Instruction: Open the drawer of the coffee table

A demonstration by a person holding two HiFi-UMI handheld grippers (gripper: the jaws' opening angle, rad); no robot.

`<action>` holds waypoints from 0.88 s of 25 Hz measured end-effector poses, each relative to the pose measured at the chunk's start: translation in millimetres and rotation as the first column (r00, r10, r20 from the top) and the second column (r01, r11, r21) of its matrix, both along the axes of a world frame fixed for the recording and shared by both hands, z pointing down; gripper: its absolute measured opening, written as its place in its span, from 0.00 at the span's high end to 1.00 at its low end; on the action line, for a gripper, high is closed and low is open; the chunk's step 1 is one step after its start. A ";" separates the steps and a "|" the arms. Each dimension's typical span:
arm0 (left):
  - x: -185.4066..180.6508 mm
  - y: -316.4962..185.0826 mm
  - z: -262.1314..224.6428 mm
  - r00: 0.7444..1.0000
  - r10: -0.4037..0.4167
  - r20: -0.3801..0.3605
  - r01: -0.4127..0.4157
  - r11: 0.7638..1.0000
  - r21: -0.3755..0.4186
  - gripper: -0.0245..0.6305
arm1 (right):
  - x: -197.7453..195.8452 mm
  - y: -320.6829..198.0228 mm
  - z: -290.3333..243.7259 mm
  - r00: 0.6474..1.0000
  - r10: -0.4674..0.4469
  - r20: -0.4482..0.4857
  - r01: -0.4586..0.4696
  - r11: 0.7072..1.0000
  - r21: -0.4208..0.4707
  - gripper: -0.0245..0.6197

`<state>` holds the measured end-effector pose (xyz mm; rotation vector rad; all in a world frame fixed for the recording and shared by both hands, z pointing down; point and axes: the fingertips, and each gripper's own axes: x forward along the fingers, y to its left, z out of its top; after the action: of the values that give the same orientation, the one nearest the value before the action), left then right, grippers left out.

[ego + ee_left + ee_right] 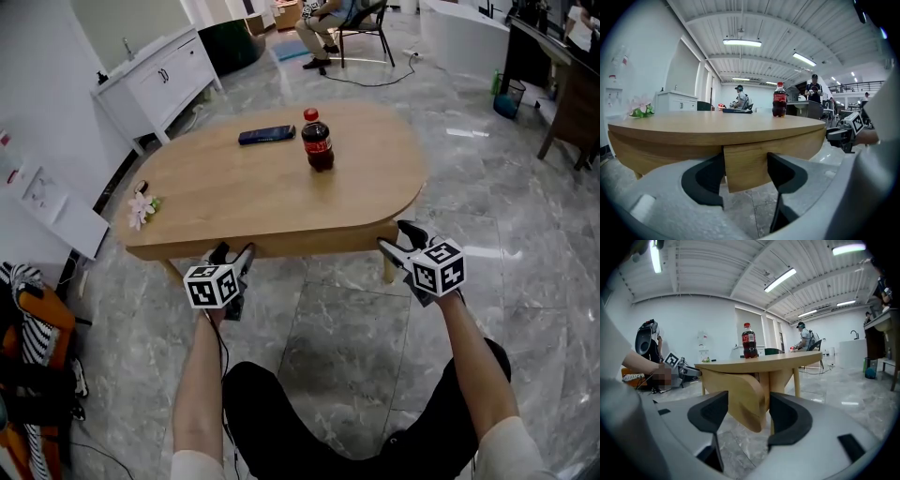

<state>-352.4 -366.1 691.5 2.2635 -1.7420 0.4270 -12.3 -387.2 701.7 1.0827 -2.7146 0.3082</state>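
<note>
Grey marble-tiled floor (525,225); white cabinet (159,80) against left wall; black chair (367,28) at floor's far edge; strip lights (742,42) on ribbed white ceiling.

Bottle (318,142) right of phone (266,135) on coffee table (234,202), flower (142,208) at its left end, cabinet (159,80) behind

With both arms (199,375) stretched forward, the left hand-held gripper (234,250) and the right hand-held gripper (397,235) tilt slightly down, jaws apart.

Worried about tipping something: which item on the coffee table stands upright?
The cola bottle, red-capped, near the middle of the tabletop; the dark phone-like slab and the small flowers lie flat.
</note>
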 end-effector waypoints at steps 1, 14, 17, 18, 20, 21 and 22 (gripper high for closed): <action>-0.3 0.0 -0.1 1.000 0.001 0.004 -0.001 1.000 -0.006 0.54 | -1.3 -1.1 2.4 1.000 0.000 -0.005 0.000 1.000 -0.005 0.53; -1.7 3.3 -0.8 0.996 -0.094 -0.003 0.094 0.996 0.012 0.54 | -8.4 -4.8 9.2 0.999 0.044 -0.032 -0.045 0.999 -0.023 0.52; -0.7 7.8 -1.2 0.996 -0.088 -0.004 0.088 0.996 0.010 0.54 | -5.6 0.1 9.9 0.998 0.043 -0.055 -0.043 0.999 -0.015 0.58; 0.1 10.1 -1.5 0.996 -0.084 -0.004 0.085 0.996 0.010 0.54 | -4.8 2.2 10.2 0.997 0.042 -0.064 -0.043 0.999 -0.012 0.58; 1.4 15.9 -0.6 0.997 -0.082 -0.005 0.082 0.997 0.012 0.54 | -3.4 6.7 11.6 0.996 0.039 -0.078 -0.040 0.999 -0.010 0.58; 1.5 18.6 -0.2 0.997 -0.082 -0.005 0.083 0.996 0.015 0.54 | -3.1 8.7 12.2 0.996 0.035 -0.087 -0.036 0.999 -0.010 0.58; 1.0 20.9 -0.4 0.997 -0.083 -0.006 0.083 0.996 0.019 0.54 | -3.5 10.7 12.4 0.995 0.028 -0.098 -0.029 1.000 -0.008 0.58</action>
<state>-351.4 -345.2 691.1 2.1938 -1.8377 0.3884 -15.8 -376.5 714.0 1.1048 -2.6113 0.2655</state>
